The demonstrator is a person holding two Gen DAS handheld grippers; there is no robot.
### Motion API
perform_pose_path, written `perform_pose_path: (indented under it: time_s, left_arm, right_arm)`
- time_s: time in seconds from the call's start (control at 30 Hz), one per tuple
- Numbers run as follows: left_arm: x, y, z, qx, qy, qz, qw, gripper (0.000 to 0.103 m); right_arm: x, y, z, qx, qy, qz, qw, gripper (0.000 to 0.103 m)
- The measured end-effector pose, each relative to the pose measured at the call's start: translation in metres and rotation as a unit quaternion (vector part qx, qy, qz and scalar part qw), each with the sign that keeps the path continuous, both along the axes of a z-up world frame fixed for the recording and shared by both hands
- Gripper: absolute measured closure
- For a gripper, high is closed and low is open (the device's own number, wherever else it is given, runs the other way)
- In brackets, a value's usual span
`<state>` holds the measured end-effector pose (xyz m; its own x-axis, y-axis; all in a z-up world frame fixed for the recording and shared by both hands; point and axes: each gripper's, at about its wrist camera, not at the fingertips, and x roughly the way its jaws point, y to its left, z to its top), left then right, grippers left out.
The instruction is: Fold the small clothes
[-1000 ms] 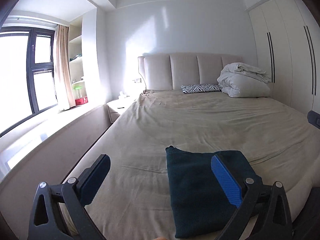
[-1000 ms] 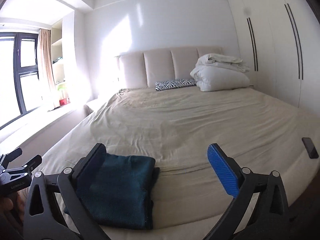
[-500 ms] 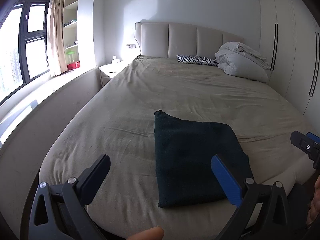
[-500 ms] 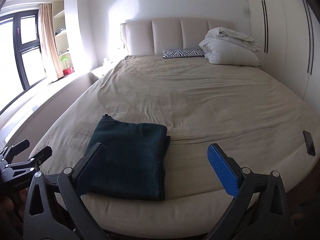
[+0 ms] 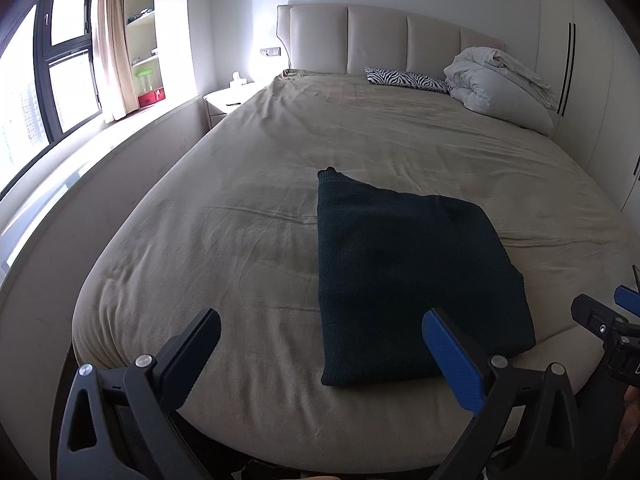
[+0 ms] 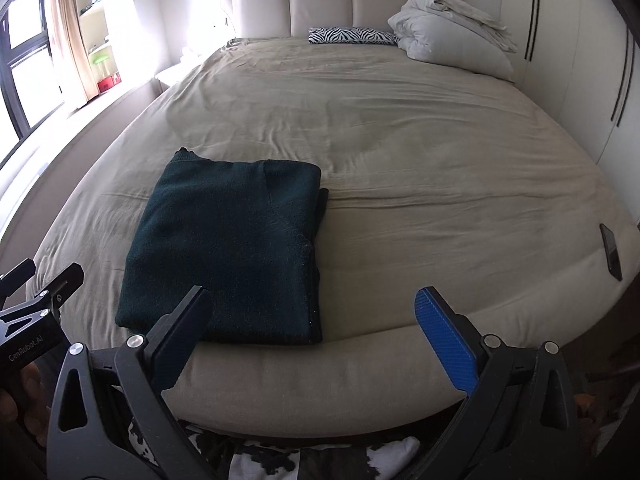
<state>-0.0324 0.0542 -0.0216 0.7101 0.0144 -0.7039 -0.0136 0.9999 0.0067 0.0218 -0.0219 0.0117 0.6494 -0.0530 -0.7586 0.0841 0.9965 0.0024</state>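
A dark green garment (image 5: 404, 276) lies folded into a flat rectangle near the foot of the beige bed (image 5: 360, 152); the right wrist view shows the same garment (image 6: 232, 248) left of centre. My left gripper (image 5: 320, 348) hangs open above the bed's foot edge, its right finger over the garment's near corner, nothing between the fingers. Open too and holding nothing, my right gripper (image 6: 312, 328) sits at the foot edge to the right of the garment. Each gripper's tip shows in the other's view: right gripper (image 5: 608, 320), left gripper (image 6: 36, 292).
A bundled white duvet (image 6: 452, 28) and a zebra-print pillow (image 6: 352, 36) lie by the headboard. A dark phone (image 6: 611, 252) rests on the bed's right edge. A nightstand (image 5: 232, 100) and window ledge run along the left. A black-and-white rug (image 6: 320, 460) lies below.
Both grippers have pulled back and risen, so both views now look down on the bed and the whole folded garment shows. The garment has stayed put.
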Motion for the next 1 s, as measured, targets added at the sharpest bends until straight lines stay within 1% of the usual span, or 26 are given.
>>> perform_pose_path:
  time_s: [0.23,1.0]
  left_arm:
    - [0.002,0.0,-0.004,0.0,0.008,0.0,1.0,0.0]
    - [0.006,0.005,-0.01,0.001,0.018,0.005,0.9998,0.0]
  right_arm:
    - [0.003,0.007,-0.012,-0.006,0.021,0.007,1.0,0.0]
    - [0.007,0.007,-0.016,-0.007,0.029,0.004,1.0,0.0]
